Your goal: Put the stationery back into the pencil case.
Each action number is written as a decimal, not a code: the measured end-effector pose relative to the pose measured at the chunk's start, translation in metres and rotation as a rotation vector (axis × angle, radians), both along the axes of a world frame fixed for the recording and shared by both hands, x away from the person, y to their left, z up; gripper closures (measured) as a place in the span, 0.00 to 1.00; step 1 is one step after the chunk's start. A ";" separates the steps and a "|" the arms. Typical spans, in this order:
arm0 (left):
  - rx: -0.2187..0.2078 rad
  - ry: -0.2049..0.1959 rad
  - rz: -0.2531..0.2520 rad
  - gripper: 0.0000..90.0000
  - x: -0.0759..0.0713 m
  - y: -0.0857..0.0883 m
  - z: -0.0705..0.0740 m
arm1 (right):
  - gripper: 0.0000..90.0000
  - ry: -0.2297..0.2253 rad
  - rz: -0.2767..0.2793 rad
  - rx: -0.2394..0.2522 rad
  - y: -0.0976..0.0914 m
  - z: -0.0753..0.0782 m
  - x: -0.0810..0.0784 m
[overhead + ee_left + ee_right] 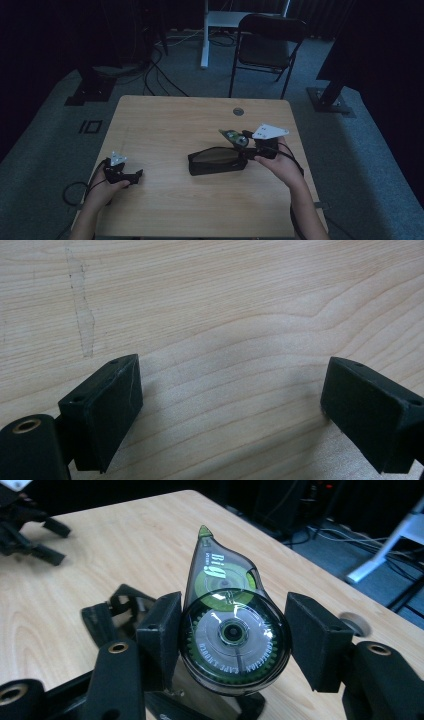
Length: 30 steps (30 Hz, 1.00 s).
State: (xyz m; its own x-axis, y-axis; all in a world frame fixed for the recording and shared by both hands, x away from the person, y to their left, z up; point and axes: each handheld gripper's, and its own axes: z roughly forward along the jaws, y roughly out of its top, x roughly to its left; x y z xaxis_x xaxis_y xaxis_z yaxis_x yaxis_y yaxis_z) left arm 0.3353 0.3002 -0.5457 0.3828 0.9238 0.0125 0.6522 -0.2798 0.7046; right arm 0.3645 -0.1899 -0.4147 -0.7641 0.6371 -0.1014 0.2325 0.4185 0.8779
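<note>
Right between the jaws of the right gripper [232, 640]: a correction tape dispenser [227, 630] — see-through, dark, with green wheels inside. Pinched on both round sides, green tip pointing up and away from the jaws. Held up off the wooden table [165, 120], just above a black pencil case [216, 161] lying under and in front of the jaws. Gripped from behind by the right hand [280, 162], with a grey three-cornered plate [270, 131] on top. Well apart, far over on the other side of the case — the left gripper [230, 405], low over bare wood, jaws spread wide, nothing between them. Held by the left hand [102, 187] near the table's front corner.
</note>
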 end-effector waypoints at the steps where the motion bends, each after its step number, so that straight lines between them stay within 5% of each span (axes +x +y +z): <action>1: 0.000 0.000 0.000 0.11 0.000 0.000 0.000 | 0.46 0.000 0.011 0.000 0.002 0.000 0.000; 30: 0.001 0.001 -0.001 0.11 0.000 0.000 0.000 | 0.46 0.117 0.255 -0.081 0.033 -0.041 0.010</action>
State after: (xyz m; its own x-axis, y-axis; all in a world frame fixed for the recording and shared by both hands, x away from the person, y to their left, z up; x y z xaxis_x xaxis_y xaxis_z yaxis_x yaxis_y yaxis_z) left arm 0.3352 0.3004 -0.5457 0.3836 0.9234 0.0132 0.6525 -0.2811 0.7038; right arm 0.3748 -0.1566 -0.4560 -0.9081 0.4163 -0.0453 0.2088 0.5438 0.8128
